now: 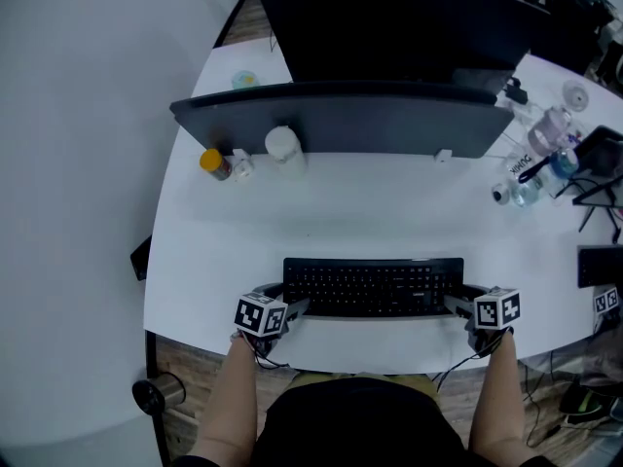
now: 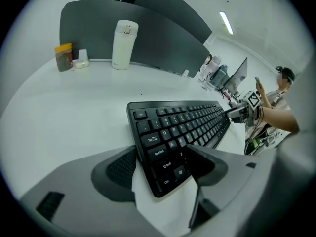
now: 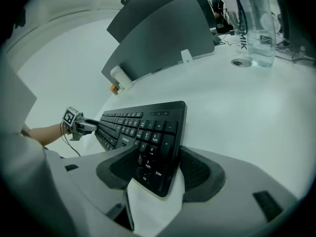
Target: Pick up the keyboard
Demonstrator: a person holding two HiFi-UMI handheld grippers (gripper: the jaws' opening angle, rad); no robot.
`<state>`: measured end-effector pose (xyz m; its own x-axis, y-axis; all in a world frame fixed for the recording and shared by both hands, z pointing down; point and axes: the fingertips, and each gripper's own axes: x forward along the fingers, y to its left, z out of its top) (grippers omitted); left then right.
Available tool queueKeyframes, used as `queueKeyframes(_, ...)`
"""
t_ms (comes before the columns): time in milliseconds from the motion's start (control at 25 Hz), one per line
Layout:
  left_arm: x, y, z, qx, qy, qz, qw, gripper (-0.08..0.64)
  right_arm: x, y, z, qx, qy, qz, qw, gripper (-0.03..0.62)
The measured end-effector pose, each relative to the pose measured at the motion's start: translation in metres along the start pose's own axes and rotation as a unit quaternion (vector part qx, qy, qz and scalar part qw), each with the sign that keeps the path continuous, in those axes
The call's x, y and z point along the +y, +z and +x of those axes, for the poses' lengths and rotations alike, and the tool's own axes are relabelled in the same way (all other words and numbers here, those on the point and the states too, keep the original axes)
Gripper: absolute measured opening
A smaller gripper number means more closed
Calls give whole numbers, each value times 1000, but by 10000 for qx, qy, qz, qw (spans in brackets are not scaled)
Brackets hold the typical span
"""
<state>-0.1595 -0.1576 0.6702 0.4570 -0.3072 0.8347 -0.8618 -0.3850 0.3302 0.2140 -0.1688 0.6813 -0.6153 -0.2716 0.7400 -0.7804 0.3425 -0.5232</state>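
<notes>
A black keyboard (image 1: 373,286) lies flat near the front edge of the white table (image 1: 224,241). My left gripper (image 1: 292,305) is at its left end. In the left gripper view the two pads sit against the back and front edges of the keyboard (image 2: 182,122), so the left gripper (image 2: 160,167) is shut on that end. My right gripper (image 1: 458,305) is at the right end. In the right gripper view the number-pad end of the keyboard (image 3: 143,127) is clamped between the pads of the right gripper (image 3: 158,168).
A dark divider panel (image 1: 341,120) crosses the table behind the keyboard. In front of it stand a white flask (image 1: 283,144) and an orange-lidded jar (image 1: 214,162). Clear water bottles (image 1: 545,144) and black devices (image 1: 599,266) crowd the right side. A person (image 2: 281,85) stands far right.
</notes>
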Motion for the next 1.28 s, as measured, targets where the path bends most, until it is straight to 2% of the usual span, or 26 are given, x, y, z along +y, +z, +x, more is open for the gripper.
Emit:
queueKeyframes(280, 4, 2, -1, -483, 302, -317, 9979, 305, -2, 11, 5, -181, -284, 227, 9992, 255)
queueKeyframes(520, 4, 3, -1, -475, 361, -411, 9974, 298, -4, 11, 4, -246, -512, 187, 9982, 245)
queueKeyframes(760, 1, 4, -6, -275, 314, -285, 9987, 276, -3, 17, -4, -363, -664, 62, 9971, 245)
queueKeyframes(1280, -1, 67, -40, -770, 488, 209, 9956, 276, 12, 62, -33, -977, -754, -12, 9923, 245)
